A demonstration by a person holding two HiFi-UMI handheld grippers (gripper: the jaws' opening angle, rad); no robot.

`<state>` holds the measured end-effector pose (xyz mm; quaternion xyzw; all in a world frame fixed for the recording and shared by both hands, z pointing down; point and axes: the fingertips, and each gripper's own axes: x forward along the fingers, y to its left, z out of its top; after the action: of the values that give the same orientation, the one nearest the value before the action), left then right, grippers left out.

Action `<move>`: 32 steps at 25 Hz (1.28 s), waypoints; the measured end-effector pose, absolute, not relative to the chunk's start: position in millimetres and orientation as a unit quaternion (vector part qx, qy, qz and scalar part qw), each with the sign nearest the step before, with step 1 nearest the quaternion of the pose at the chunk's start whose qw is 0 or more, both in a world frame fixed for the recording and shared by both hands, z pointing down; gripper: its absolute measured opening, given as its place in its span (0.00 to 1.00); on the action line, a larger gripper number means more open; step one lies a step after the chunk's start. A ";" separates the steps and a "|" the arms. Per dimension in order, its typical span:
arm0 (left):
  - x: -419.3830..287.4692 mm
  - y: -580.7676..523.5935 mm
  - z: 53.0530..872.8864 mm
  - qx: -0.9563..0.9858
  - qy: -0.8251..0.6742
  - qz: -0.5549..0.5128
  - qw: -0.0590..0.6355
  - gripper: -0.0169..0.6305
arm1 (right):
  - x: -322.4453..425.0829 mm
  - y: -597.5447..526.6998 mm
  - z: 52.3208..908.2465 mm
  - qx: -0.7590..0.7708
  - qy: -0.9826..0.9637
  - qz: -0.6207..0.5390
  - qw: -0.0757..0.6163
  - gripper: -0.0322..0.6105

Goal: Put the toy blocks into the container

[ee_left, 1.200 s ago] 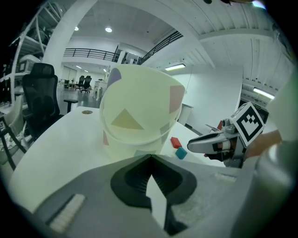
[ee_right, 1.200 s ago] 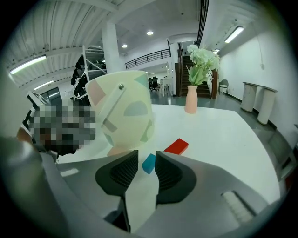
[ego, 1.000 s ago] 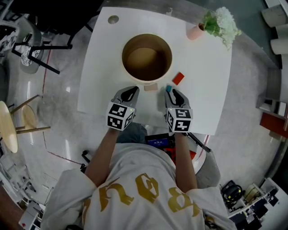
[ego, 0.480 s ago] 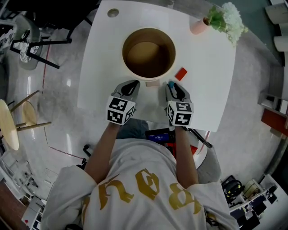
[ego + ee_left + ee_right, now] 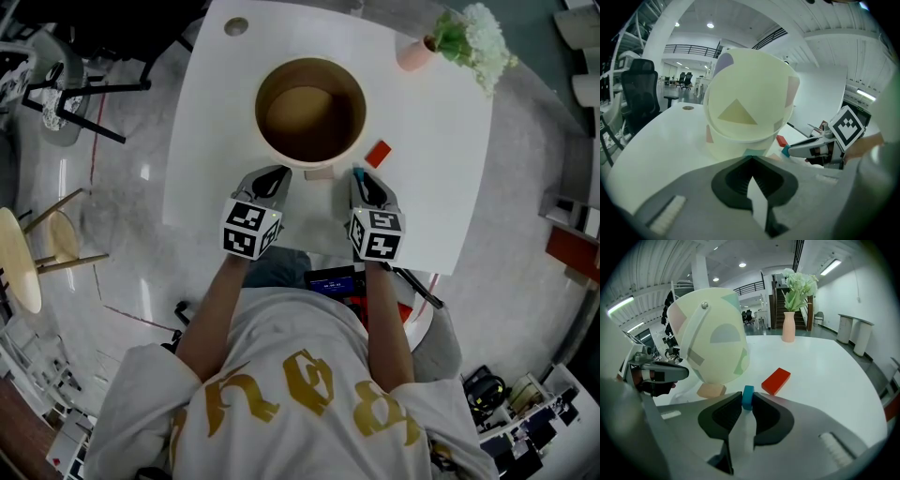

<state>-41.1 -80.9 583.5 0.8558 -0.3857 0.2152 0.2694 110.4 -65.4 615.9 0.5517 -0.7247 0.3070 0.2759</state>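
Beside the container (image 5: 309,165), the blue block (image 5: 748,394) is mostly covered by the right gripper's (image 5: 747,401) jaws; the tan block (image 5: 319,174) is partly hidden under the container's rim; the 2 gripper views hide the container's inside.

On the white table (image 5: 441,169) 1 cream container (image 5: 310,165) is set just ahead of the left gripper (image 5: 279,176). 1 tan block (image 5: 318,173) is laid between that gripper and the right gripper (image 5: 358,178), 1 red block (image 5: 377,154) just beyond the right gripper, 1 vase (image 5: 412,56) far ahead.
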 end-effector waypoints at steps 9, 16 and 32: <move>-44.3 -84.6 568.1 0.859 -0.394 0.207 0.254 0.03 | 115.0 -63.4 601.6 0.563 -0.727 0.306 0.247 0.20; -55.4 -84.9 544.2 0.855 -0.426 0.184 0.233 0.03 | 110.7 -63.7 575.0 0.561 -0.745 0.301 0.199 0.19; -72.9 -69.8 503.4 0.851 -0.454 0.144 0.220 0.03 | 104.8 -64.6 514.6 0.562 -0.770 0.270 0.136 0.19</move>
<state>-72.9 -69.8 503.4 0.8509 -0.4545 0.1444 0.2205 104.8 -64.6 514.6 0.5622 -0.7695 0.2705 0.1365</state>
